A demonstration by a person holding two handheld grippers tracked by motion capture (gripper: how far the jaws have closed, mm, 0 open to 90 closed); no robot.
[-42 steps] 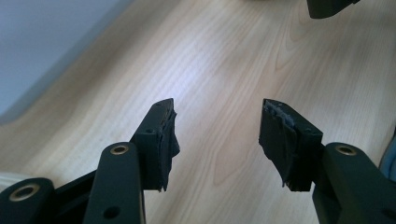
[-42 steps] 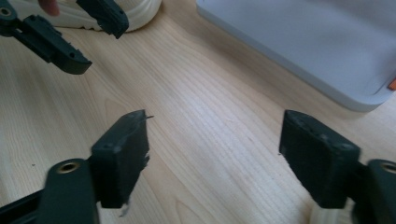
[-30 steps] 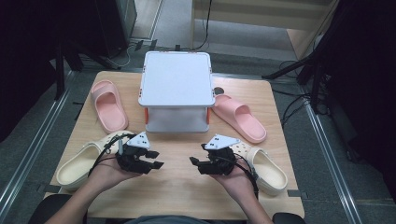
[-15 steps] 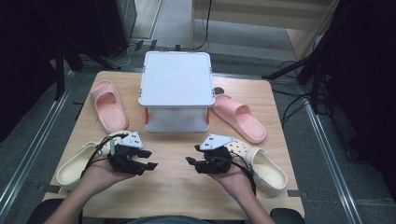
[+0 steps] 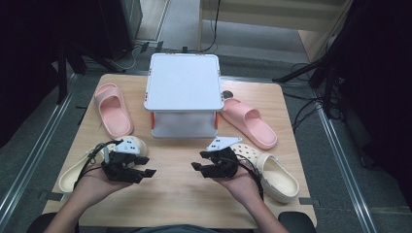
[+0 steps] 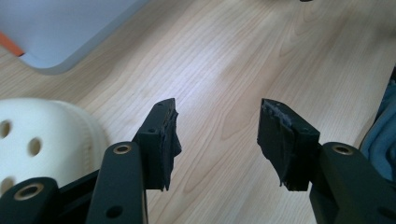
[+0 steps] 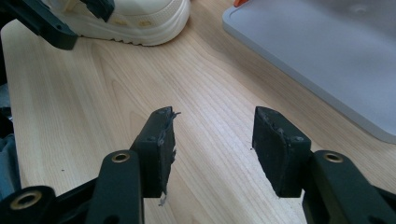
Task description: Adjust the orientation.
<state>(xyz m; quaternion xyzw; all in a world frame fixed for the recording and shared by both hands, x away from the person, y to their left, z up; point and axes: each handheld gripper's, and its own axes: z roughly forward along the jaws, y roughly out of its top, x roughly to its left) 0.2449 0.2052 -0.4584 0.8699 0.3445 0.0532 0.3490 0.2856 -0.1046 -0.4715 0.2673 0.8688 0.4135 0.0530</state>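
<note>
The left gripper (image 5: 142,166) hangs over the bare wood near the table's front left, its black jaws apart with nothing between them; they have just been opening. In the left gripper view (image 6: 217,140) the pads are blocky, with frayed dark tape on their inner faces, and pale wood grain shows through the gap. Just beside it lies a cream clog (image 5: 77,167), matte foam with round vent holes, toe toward the table's middle and heel toward the left edge; its rounded, holed toe sits left of the jaws in the left gripper view (image 6: 42,140).

The right gripper (image 5: 200,160) is held over the wood near the front middle, jaws also apart and empty; they have just been closing a little. In the right gripper view (image 7: 214,149) the same square pads show worn tape edges. To its right, by the front right corner, lies a second cream clog (image 5: 279,177), deep and smooth-walled, with holes on its toe.

At the middle of the table (image 5: 184,194), toward the back edge, stands a grey box (image 5: 183,87) with a flat rounded-corner lid and orange clips. A pink slide (image 5: 114,109), smooth foam with a wide strap, lies left of it, and another pink slide (image 5: 250,121) lies angled at its right. The table is light wood with straight grain and rounded corners.
</note>
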